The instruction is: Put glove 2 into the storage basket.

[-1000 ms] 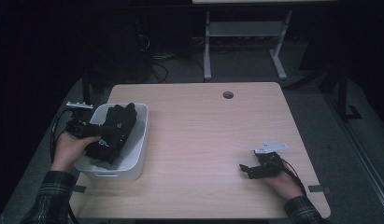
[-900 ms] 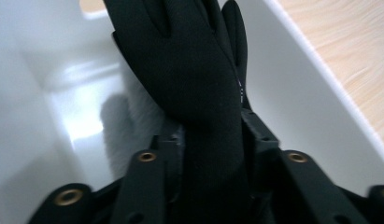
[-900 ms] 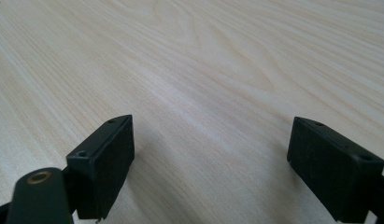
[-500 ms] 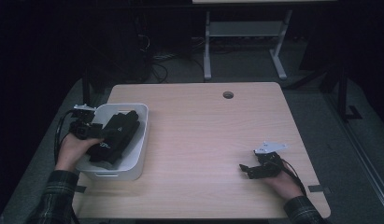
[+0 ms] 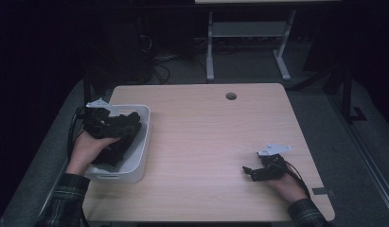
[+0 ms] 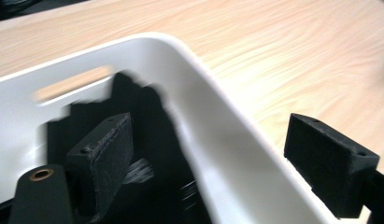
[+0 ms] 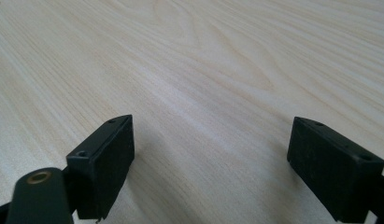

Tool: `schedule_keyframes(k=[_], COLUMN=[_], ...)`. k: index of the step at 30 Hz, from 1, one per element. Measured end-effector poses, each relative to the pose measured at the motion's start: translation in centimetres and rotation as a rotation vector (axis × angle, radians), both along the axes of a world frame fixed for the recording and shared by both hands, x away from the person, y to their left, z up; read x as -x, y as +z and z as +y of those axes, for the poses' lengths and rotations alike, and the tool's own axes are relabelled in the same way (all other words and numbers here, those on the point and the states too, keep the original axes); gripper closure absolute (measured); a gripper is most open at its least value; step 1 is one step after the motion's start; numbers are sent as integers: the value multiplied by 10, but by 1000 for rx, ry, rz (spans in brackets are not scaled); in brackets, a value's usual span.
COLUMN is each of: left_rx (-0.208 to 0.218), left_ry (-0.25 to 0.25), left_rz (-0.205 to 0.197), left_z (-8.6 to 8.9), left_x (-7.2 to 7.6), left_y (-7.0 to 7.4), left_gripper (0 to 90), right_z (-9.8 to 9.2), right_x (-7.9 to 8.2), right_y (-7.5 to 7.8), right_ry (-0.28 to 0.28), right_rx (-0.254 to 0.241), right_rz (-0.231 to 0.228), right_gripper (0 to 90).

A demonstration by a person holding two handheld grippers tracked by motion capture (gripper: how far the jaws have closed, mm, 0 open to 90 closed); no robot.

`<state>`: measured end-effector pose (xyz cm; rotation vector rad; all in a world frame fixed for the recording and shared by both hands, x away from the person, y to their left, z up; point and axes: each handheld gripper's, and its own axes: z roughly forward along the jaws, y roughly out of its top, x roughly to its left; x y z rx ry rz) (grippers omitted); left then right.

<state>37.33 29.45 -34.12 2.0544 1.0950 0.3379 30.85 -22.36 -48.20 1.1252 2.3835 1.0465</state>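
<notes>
Bin (image 5: pixel 137 156) of white plastic sits at the table's (image 5: pixel 206 142) near-left corner, holding a heap of black cloth (image 5: pixel 117 142) that rises close to the rim. In the left gripper view the cloth (image 6: pixel 147 121) lies dark against the inner wall of the bin (image 6: pixel 213 135), below a slot handle cut in the far end; the cloth's edges are blurred.

At the bin's left side, the left gripper (image 5: pixel 100 120) is held above the heap, a grey plate on top and a cable looping off the table edge. Its jaws have just been opening and now stand wide, one pad over the cloth inside the bin and the other outside over bare wood, the wall running between them; neither pad presses on anything.

Well apart, near the table's right edge, the right gripper (image 5: pixel 252 172) rests low in the person's other hand, pointing left. Its own view shows the jaws parted over plain pale wood grain with nothing between them (image 7: pixel 210 163).

Between bin and right gripper the tabletop is bare wood, with a round cable hole (image 5: pixel 231 96) near the far edge. Beyond the table stand a white desk frame (image 5: pixel 249 33) and loose cables on a dark floor. A small dark tab (image 5: pixel 321 191) lies at the table's near-right corner. No lettering can be read anywhere.
</notes>
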Motion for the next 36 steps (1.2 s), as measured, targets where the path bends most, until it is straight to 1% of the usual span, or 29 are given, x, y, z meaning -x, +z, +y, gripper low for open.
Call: schedule_keyframes(k=[6, 7, 8, 10, 12, 15, 16, 17, 18, 19, 20, 22, 23, 24, 27, 28, 29, 30, 31, 32, 34, 35, 36], left_rx=[19, 33, 27, 37, 29, 43, 31, 36, 23, 24, 13, 8, -2, 2, -18, -12, -23, -20, -32, -39, -72, -87, -90], left_ry=[-79, -87, -108, -133, -173, -217, -237, -241, -257, -265, -280, -297, -313, -320, -346, -345, -359, -360, -374, -375, -382, -391, -394], left_rz=[-20, -24, -24, -31, -30, -23, -25, -20, -17, -18, -24, -31, -34, -33, -38, -33, -29, -24, -23, -13, -7, 7, 22], left_z=[-40, -47, -54, -69, -83, -104, -110, -116, -122, -127, -132, -142, -146, -151, -161, -164, -165, -167, -168, -170, -174, -176, -177], left_x=[7, 9, 11, 16, 20, 26, 28, 30, 32, 34, 36, 42, 44, 46, 52, 53, 54, 54, 55, 56, 58, 59, 59], left_y=[-2, -3, -4, -7, -10, -17, -20, -24, -27, -30, -34, -41, -44, -49, -61, -66, -72, -77, -83, -88, -99, -104, -108], left_gripper=[150, 149, 150, 150, 150, 150, 150, 150, 150, 150, 150, 150, 150, 149, 150, 150, 150, 149, 150, 150, 150, 150, 149], right_z=[0, 0, 0, 0, 0, 0, 0, 0, 0, 0, 0, 0, 0, 0, 0, 0, 0, 0, 0, 0, 0, 0, 0], right_x=[0, 0, 0, 0, 0, 0, 0, 0, 0, 0, 0, 0, 0, 0, 0, 0, 0, 0, 0, 0, 0, 0, 0], right_y=[0, 0, 0, 0, 0, 0, 0, 0, 0, 0, 0, 0, 0, 0, 0, 0, 0, 0, 0, 0, 0, 0, 0], right_ry=[0, 0, 0, 0, 0, 0, -1, -2, -2, 1, 0, 0, 1, 1, 1, 1, 2, 1, 1, 2, 2, 2, 2], right_rx=[0, 0, 0, 0, 0, -1, -1, -2, -2, 0, -1, -1, -1, -1, 0, 0, 0, 0, 0, 0, 0, -1, 0], right_rz=[0, 0, 0, 0, -1, -1, 0, 3, 3, -2, 0, 0, 0, 0, 0, 0, 0, 0, 0, 0, 0, 0, 0], right_gripper=[146, 146, 146, 146, 147, 146, 146, 146, 146, 146, 146, 146, 146, 146, 146, 146, 146, 146, 146, 146, 146, 146, 146])
